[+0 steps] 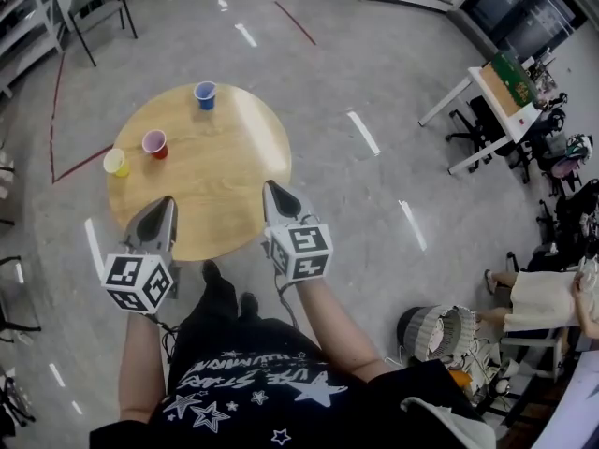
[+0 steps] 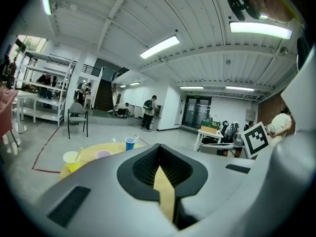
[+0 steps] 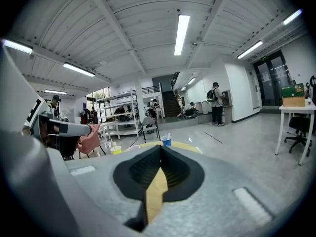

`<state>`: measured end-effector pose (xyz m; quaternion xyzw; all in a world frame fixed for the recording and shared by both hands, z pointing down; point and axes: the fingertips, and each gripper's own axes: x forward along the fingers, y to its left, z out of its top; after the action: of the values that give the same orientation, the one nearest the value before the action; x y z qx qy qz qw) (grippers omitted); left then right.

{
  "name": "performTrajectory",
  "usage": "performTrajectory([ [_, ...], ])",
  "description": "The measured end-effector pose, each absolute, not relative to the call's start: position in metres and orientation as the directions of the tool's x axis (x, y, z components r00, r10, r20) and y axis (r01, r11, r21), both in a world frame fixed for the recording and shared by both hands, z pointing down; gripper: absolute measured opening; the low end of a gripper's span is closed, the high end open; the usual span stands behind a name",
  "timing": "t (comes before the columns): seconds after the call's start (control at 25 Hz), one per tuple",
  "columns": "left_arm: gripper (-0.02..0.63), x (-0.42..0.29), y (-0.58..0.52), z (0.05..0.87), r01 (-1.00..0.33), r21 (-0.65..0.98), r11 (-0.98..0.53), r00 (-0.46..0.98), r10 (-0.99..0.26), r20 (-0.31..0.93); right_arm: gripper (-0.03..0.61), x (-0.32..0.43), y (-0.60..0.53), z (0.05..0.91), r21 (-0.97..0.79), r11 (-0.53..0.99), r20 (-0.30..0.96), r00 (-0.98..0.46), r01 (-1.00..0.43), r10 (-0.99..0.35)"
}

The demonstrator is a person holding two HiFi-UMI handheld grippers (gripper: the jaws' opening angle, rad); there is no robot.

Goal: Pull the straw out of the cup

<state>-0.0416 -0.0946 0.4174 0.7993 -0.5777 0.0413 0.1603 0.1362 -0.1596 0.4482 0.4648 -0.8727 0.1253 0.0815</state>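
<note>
Closest in, noted left gripper [image 1: 166,204] and right gripper [image 1: 270,189] side by side over near edge of round table [image 1: 220,171], both pointed away across it. Checked each gripper's own view: jaws of both set together at tips, gripping nothing, with only tabletop showing through slot behind. Counted three cups, all upright and well apart from both grippers. Located blue cup [image 1: 204,94] at far rim, ahead and about midway between the two lines of reach, favouring neither hand. Located yellow cup [image 1: 116,162] and pink cup [image 1: 154,143] just beside each other at left rim, ahead and to left of left gripper, clearly nearer that one than right. Confirmed straw [image 2: 135,138] in blue cup: white, short, near upright with slight lean to right as seen from left gripper. Confirmed second straw [image 2: 78,151] in yellow cup: thin, tan, leaning same way, top clear above rim. Could not tell whether pink cup carries one. Judged task not yet begun; judged either straw to want jaws opened first, then approach from above and pull along straw's own upward axis; judged left gripper better placed for yellow cup
</note>
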Motion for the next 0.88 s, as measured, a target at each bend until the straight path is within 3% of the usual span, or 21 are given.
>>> performTrajectory([
  [0.88,0.005,-0.133,-0.254,0.431,-0.888,0.269,-0.374,0.434,-0.875,0.216,0.0,0.02,-0.304,0.448,-0.089,0.514,0.306,-0.514,-0.853,-0.801],
])
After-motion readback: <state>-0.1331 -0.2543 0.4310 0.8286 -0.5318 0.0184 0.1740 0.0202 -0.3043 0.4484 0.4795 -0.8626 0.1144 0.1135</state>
